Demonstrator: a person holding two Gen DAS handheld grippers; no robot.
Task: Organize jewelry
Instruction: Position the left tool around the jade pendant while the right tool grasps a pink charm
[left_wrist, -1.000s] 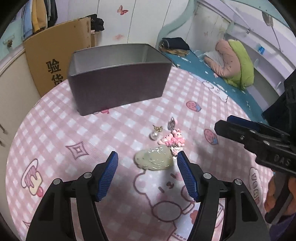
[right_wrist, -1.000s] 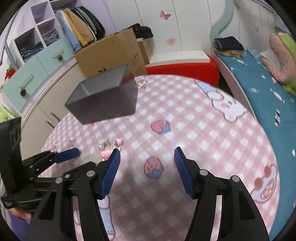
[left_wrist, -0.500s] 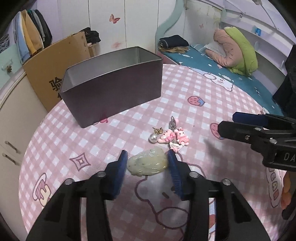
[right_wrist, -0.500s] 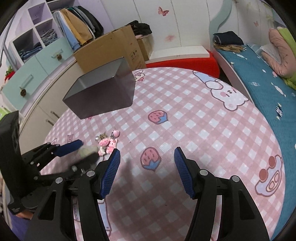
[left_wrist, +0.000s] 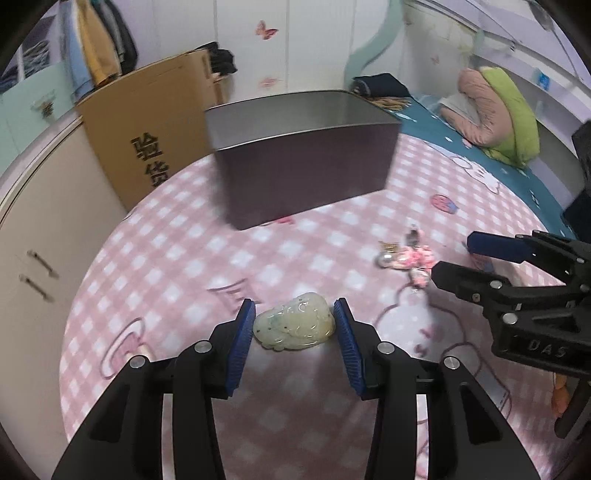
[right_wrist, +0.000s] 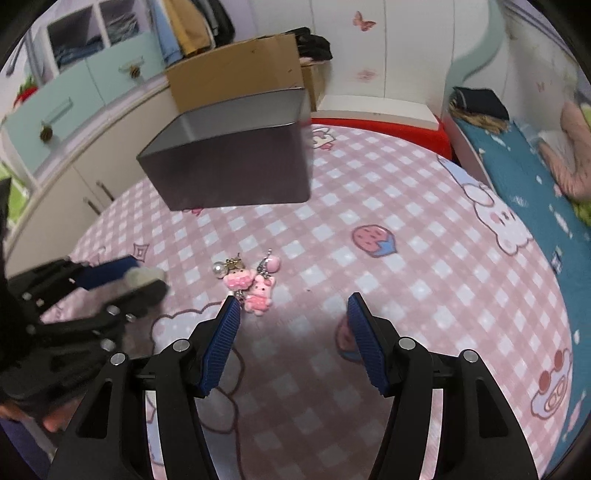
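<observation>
1. Child's bedroom in a home.
2. Landmark: round table (right_wrist: 424, 258) with pink checked cartoon cloth.
3. Right of it: bed (right_wrist: 532, 173), teal sheet.
4. Behind: butterfly-stickered wall (right_wrist: 364, 20), cardboard box (right_wrist: 236, 74).
5. Left: cupboards (right_wrist: 66, 110), hanging clothes (right_wrist: 192, 22).

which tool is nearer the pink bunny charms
Right. The right tool hovers just short of the pink bunny charms; the left tool is farther off, gripping the jade pendant.

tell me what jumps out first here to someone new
The pale green jade pendant clamped between the left gripper pads, low in the left wrist view. Behind it stands an open dark metal tin on the pink checked tablecloth, with pink charms just ahead of the open right gripper.
</observation>
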